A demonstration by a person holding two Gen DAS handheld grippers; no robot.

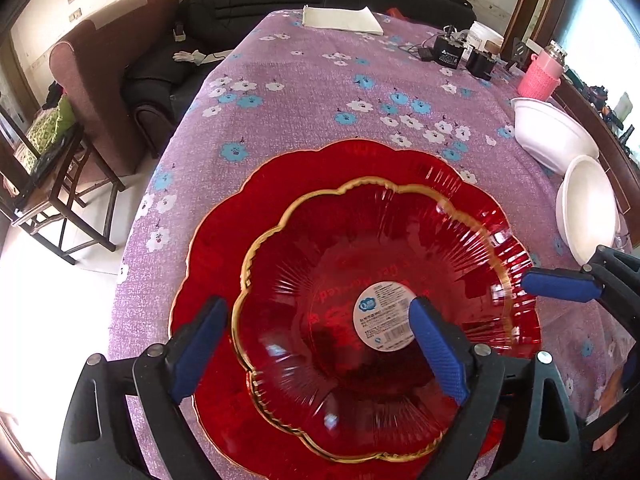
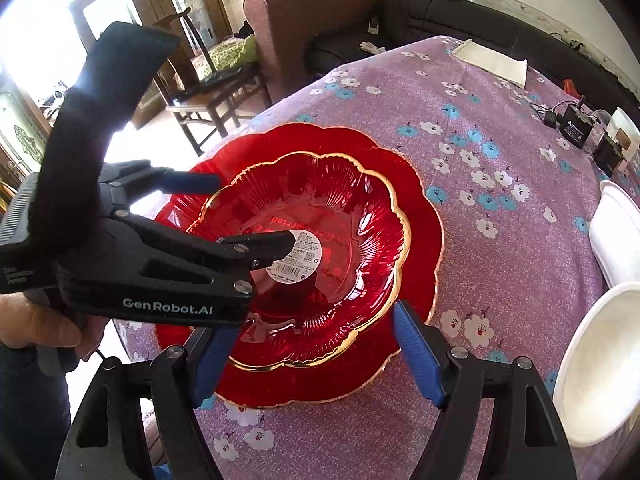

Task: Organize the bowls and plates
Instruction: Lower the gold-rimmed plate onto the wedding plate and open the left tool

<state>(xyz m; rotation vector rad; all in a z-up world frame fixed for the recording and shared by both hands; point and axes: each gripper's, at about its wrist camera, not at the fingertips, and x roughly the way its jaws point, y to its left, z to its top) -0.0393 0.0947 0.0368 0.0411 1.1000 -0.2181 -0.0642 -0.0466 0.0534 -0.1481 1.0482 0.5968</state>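
A red glass bowl (image 1: 360,312) with a gold scalloped rim and a round label sits on a larger red scalloped plate (image 1: 224,216). Both show in the right wrist view, bowl (image 2: 340,216) on plate (image 2: 416,248). My left gripper (image 1: 316,344) is open, its jaws astride the bowl's near rim, one finger inside the bowl. It also shows in the right wrist view (image 2: 252,212). My right gripper (image 2: 316,344) is open, straddling the bowl's near rim; one blue fingertip (image 1: 560,286) shows in the left wrist view. Two white bowls (image 1: 588,208) (image 1: 552,136) lie on the table's right.
The table wears a purple flowered cloth (image 1: 304,92). At its far end lie a folded white cloth (image 1: 340,20), black adapters with cables (image 1: 452,50) and a pink cup (image 1: 540,76). A brown armchair (image 1: 108,80), a black sofa and a wooden chair stand beyond the left edge.
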